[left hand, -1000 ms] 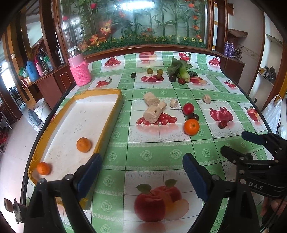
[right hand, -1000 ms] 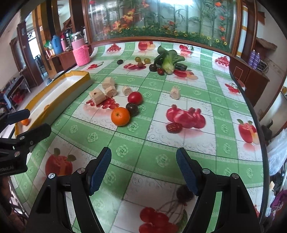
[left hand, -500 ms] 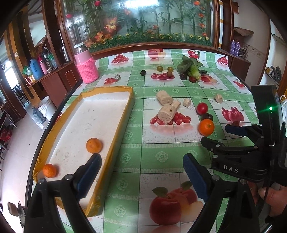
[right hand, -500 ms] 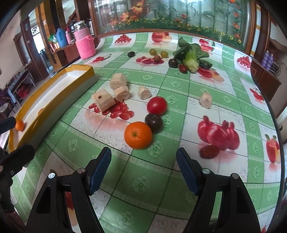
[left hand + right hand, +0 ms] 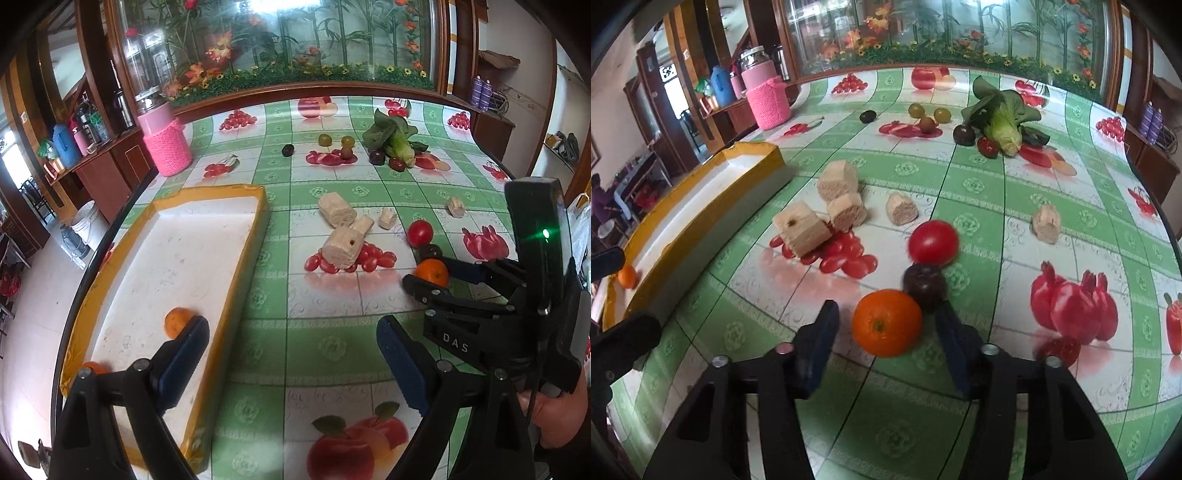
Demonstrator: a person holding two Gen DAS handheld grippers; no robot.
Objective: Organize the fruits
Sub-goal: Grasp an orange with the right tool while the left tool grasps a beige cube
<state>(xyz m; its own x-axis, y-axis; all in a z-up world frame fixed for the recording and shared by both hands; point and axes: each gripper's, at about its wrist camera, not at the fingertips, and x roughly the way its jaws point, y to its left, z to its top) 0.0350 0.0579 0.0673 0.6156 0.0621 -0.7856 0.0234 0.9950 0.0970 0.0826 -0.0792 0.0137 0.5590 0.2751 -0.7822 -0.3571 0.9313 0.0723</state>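
Two grippers are showing, so what is the right gripper doing?

Its jaws have just been closing around the orange, which is sitting on the bench between the blue pads. A sliver of gap is showing on each side, so the pads are not yet pressing on it. That gripper is still released, not grasping.

And the left gripper?

It is hanging with its jaws spread wide and nothing between them. One pad is hovering over the yellow-rimmed tray, the other over the bench beside it. In that view a hand is gripping the right gripper's handle at the right edge.

What is lying right around the orange?

A dark plum is touching it on the far side, and a red tomato is resting just beyond the plum.

Farther out?

Beige chunks are lying to the left, over a printed cluster of red fruit. Near the far edge a leafy vegetable is lying among small dark and green fruits, and a pink knitted jar is standing at the far left.

Is anything sitting in the tray?

Yes. One orange fruit is lying just behind the left pad, and a second one is sitting in the near corner.
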